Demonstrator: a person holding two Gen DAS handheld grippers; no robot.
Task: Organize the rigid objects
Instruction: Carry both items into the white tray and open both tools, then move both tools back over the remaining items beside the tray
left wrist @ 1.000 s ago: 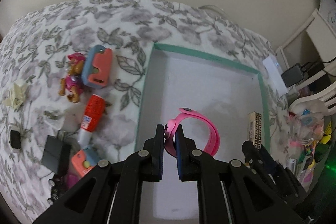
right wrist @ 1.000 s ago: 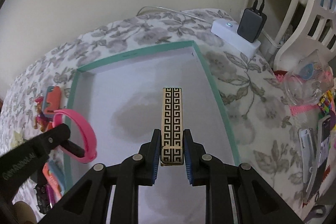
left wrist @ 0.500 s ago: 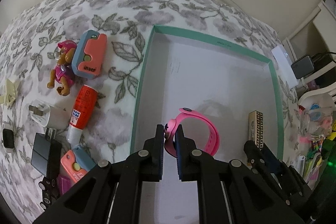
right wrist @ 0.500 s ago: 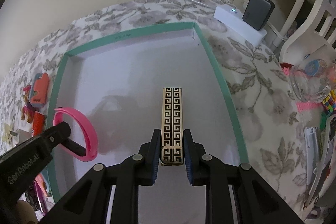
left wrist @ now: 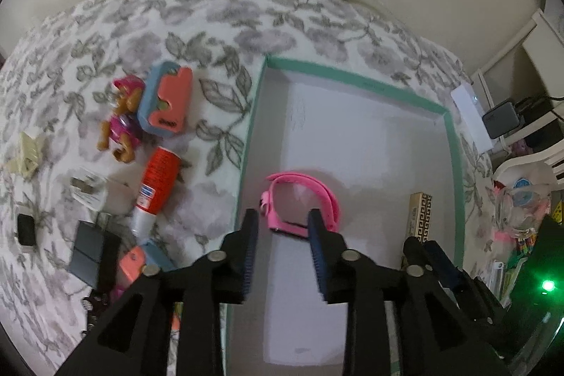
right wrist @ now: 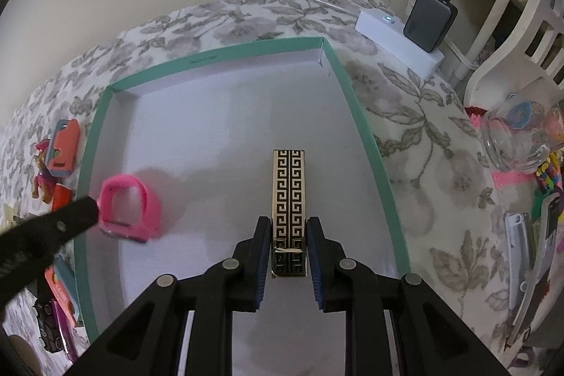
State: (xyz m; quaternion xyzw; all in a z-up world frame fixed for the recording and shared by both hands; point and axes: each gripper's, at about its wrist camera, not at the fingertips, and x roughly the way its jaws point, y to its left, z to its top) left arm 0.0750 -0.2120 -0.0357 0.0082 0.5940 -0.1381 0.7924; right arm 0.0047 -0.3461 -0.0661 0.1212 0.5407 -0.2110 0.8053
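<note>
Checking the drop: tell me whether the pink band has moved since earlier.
Yes. The pink band left the opened left gripper and now lies on the box floor.
</note>
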